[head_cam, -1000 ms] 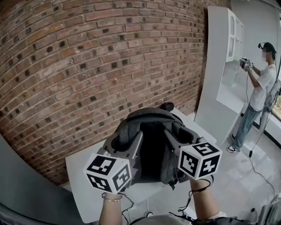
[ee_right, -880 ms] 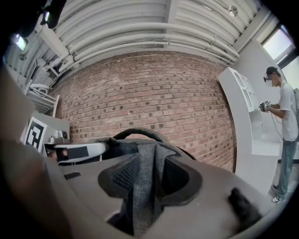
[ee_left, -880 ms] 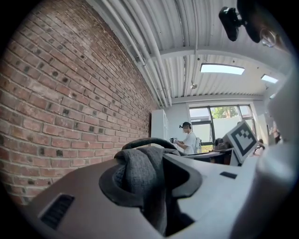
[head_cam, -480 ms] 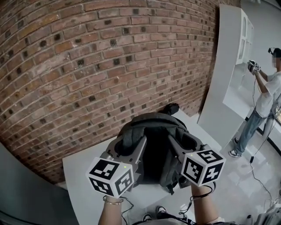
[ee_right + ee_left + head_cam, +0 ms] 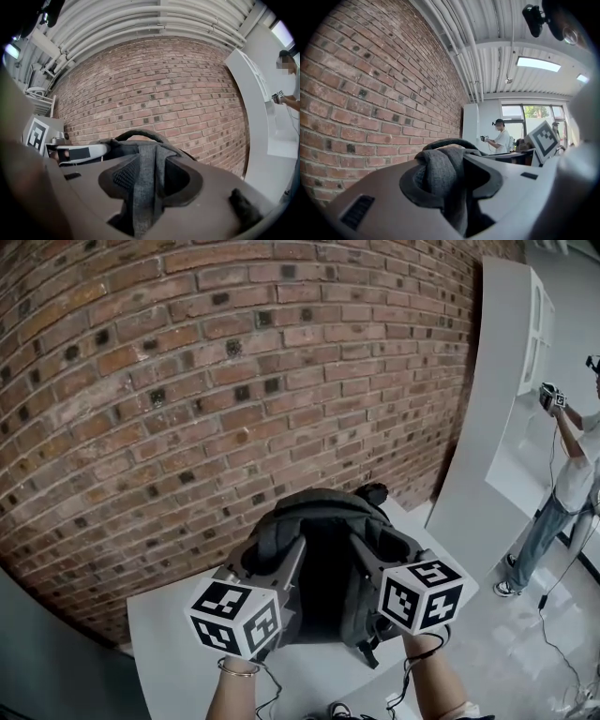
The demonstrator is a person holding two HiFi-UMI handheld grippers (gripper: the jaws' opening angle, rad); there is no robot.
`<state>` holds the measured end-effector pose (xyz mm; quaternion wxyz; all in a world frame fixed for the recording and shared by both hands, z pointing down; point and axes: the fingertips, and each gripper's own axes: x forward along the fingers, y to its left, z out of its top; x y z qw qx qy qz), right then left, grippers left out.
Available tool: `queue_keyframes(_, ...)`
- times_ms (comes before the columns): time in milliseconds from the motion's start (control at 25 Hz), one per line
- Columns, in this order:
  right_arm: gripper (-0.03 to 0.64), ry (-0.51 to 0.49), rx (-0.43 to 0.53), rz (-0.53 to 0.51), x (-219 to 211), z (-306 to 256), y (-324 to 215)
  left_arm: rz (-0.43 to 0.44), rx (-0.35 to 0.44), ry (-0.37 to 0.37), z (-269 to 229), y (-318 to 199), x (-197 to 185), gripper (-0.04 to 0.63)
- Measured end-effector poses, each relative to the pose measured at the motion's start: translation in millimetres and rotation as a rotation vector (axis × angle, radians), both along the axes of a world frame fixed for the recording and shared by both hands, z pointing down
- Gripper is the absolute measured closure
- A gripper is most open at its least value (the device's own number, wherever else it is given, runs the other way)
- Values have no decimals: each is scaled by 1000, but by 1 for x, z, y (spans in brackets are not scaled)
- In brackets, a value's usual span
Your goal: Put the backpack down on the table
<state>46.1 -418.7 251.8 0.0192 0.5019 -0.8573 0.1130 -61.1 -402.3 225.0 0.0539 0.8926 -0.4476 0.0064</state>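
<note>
Backpack [image 5: 321, 510] moved nearer wall [image 5: 187, 381] | left claw [image 5: 274, 557], right claw [image 5: 378, 554] gripping it

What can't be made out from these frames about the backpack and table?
1. Whether the backpack touches the table: head view, underside hidden behind its own body, the left gripper and the right gripper.
2. Table surface: both gripper views, blocked by jaws and backpack.
3. Other person: head view, cut off at right edge.
</note>
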Motion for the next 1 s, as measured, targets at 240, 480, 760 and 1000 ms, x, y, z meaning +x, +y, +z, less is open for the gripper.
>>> queue_keyframes(240, 465, -12, 20, -42, 4, 1, -73, -35, 13, -10, 0, -68, 5, 460)
queue_keyframes(480, 465, -2, 16, -79, -2, 30, -119, -54, -25, 12, 36, -111, -1, 460)
queue_keyframes(760, 461, 12, -1, -90, -11, 45, -125, -71, -73, -5, 54, -114, -9, 459)
queue_keyframes(1000, 448, 20, -45, -79, -11, 56, -109, -56, -116, 1, 68, -98, -9, 453)
